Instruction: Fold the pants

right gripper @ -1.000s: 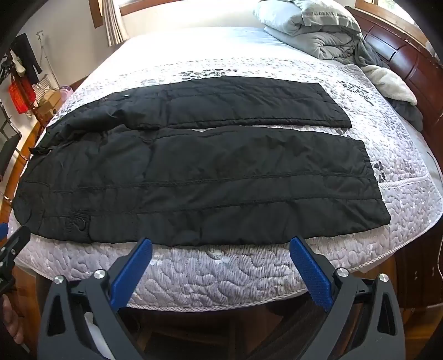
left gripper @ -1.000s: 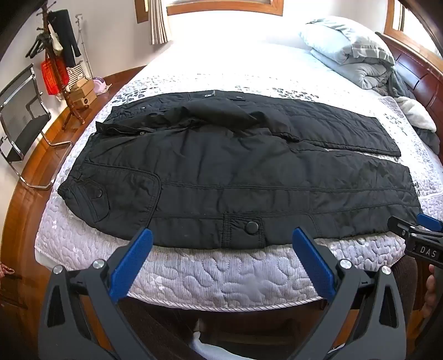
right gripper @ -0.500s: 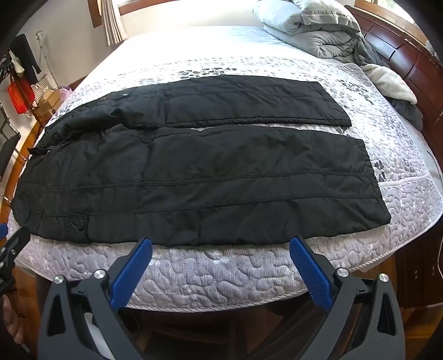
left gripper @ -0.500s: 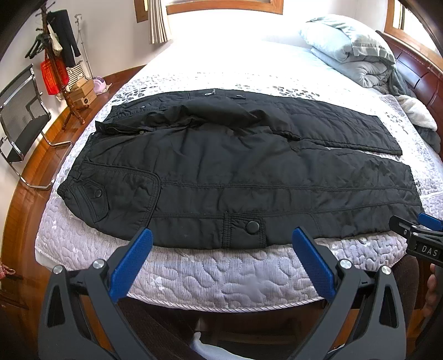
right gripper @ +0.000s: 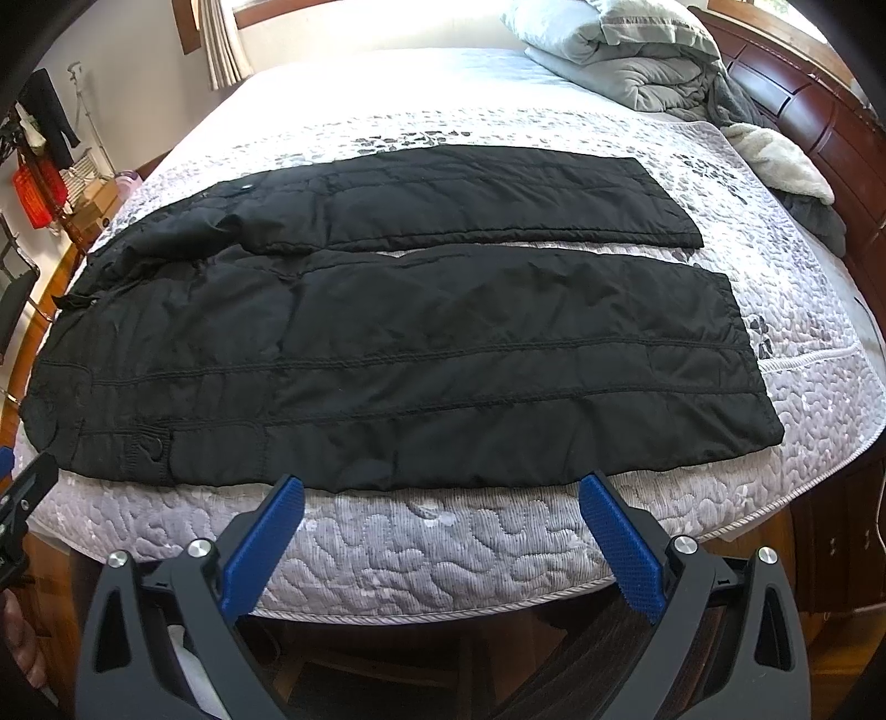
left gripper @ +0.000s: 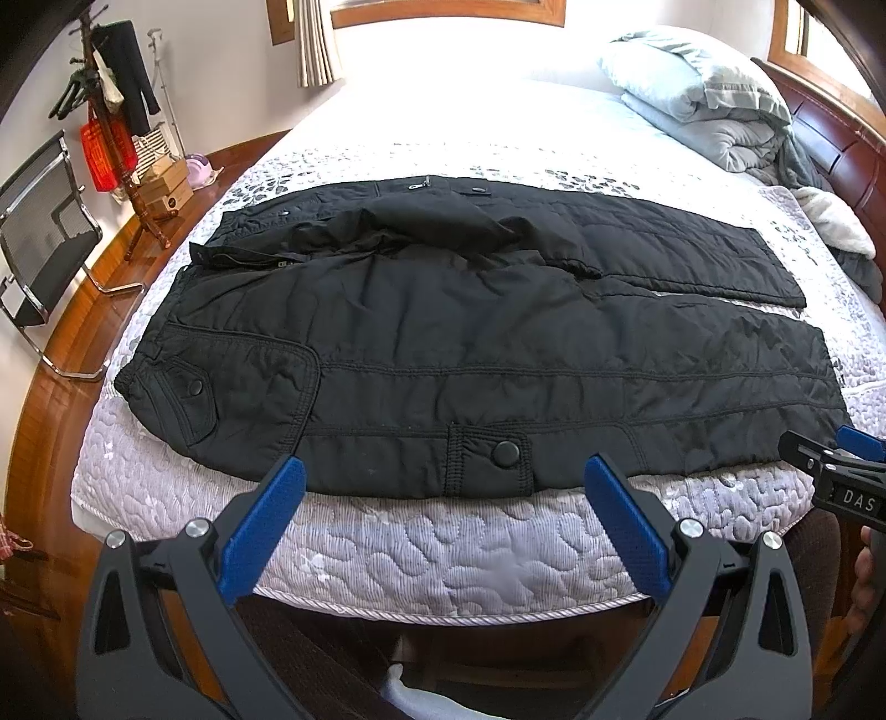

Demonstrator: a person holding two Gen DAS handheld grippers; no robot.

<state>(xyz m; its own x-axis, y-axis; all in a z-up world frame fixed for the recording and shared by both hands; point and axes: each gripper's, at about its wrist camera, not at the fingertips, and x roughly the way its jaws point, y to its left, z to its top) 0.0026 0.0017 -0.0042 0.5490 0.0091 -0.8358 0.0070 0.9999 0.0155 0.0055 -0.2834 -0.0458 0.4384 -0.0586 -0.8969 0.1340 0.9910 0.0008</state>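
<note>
Black pants (left gripper: pixel 470 343) flat on the bed (left gripper: pixel 443 554), unfolded.
Left gripper (left gripper: pixel 443 476) and right gripper (right gripper: pixel 441 495) hover at the near edge, both spread wide, holding nothing.

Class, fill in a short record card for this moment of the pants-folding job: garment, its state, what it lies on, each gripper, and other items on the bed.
garment: black pants
state: spread flat, unfolded, legs side by side with a narrow gap between them
surface: quilted bed cover, near edge
left gripper: jaws open, empty, just short of the near pant edge
right gripper: jaws open, empty, at the near pant edge
other items: grey folded duvet at the far end of the bed
</note>
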